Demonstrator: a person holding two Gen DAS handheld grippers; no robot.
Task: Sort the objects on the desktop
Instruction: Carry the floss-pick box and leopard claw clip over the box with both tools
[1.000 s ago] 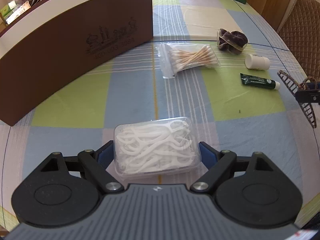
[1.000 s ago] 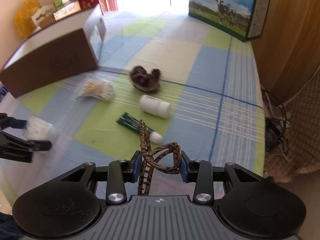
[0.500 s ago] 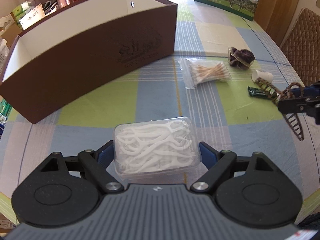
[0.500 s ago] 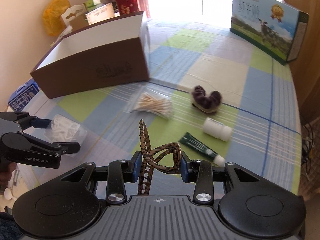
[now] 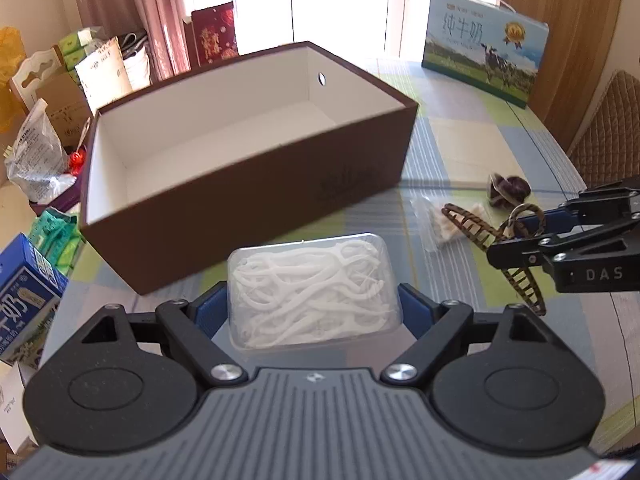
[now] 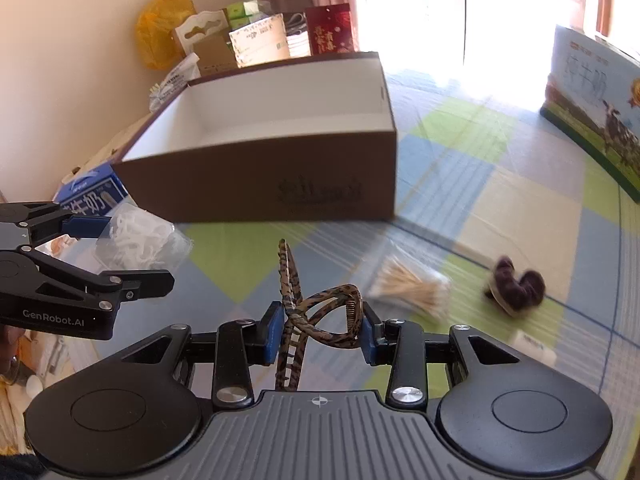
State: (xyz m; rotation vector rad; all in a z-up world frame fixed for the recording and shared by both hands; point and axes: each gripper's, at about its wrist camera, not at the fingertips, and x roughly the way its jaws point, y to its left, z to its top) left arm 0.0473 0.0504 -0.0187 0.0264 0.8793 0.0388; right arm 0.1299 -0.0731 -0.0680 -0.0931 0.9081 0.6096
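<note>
Checked cloth covered the surface [image 5: 472, 148], and the biggest thing on it was the open brown box [image 5: 240, 200], standing at the far left with nothing visible on the part of its white floor that showed. From that, none of the sorting appeared finished yet. A milk carton case [image 5: 484, 48] stood at the far right edge.

Left gripper [image 5: 314, 300] had its jaws spread wide yet pressed on both sides of the clear tub of floss picks [image 5: 312, 288], which hung lifted off the cloth just before the box's near wall. Right gripper [image 6: 318, 332] had its jaws drawn close on the tortoiseshell hair claw [image 6: 316, 316], also clear of the surface and to the right of the tub.

Both held pieces looked ready to go over the rim, so two drops seemed close. Left on the cloth at the right were the bag of cotton swabs [image 6: 408, 288], the dark scrunchie [image 6: 516, 286], and a small white item [image 6: 534, 346] near the right gripper, too blurred to name. By that count, most of the job remained.
</note>
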